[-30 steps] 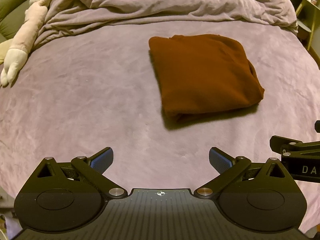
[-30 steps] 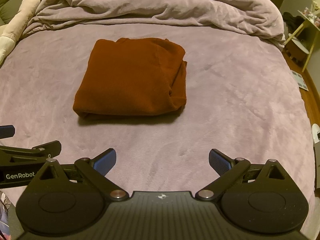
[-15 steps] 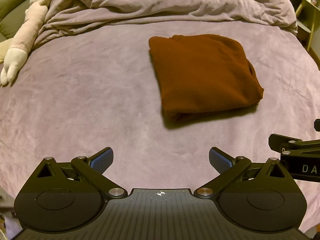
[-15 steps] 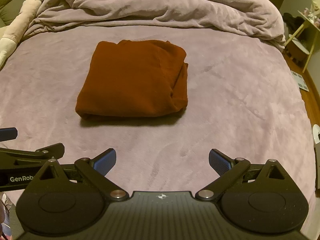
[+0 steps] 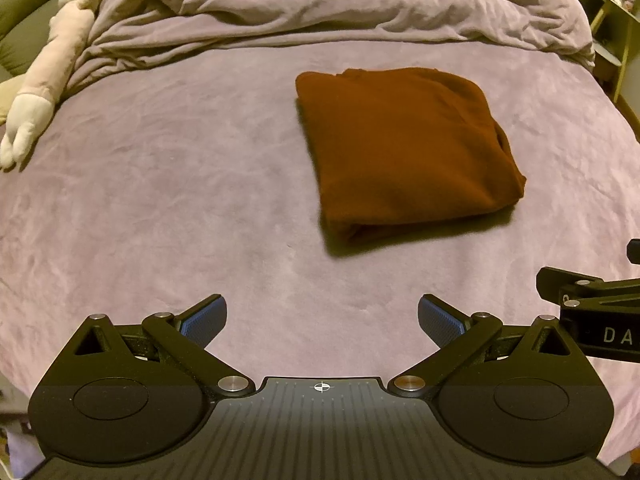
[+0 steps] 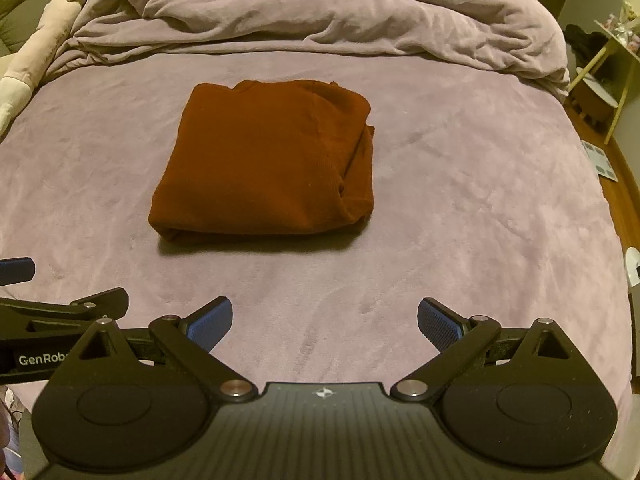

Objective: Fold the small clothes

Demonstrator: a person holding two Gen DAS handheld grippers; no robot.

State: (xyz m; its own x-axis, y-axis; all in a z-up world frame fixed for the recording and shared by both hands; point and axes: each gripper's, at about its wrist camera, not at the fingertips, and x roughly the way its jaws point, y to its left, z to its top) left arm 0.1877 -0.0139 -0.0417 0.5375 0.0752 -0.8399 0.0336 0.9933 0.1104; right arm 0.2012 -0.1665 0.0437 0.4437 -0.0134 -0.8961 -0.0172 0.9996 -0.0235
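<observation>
Garment (image 5: 404,148): rust-brown knit, already folded into a thick square, lying on the bed ahead of both tongs, well apart from either. From the left tongs (image 5: 322,318) it sits ahead and to the right; from the right tongs (image 6: 325,320) ahead and slightly left. Both tongs wide open, holding nothing, side by side over the near edge of the bed. Handling guess: soft, light, floppy, layers will slide and splay if lifted by one corner. Best hold looks like the rolled near edge, one tong at each near corner, pinching all layers; right side has loose bunched folds, so grip deep there. Surface is a plush mauve bed cover (image 6: 460,220), soft and grippy, will dimple under pressure. Crumpled duvet (image 6: 320,8) beyond the garment, plush toy (image 5: 52,64) far left, small shelf (image 6: 608,64) and wood floor far right.
</observation>
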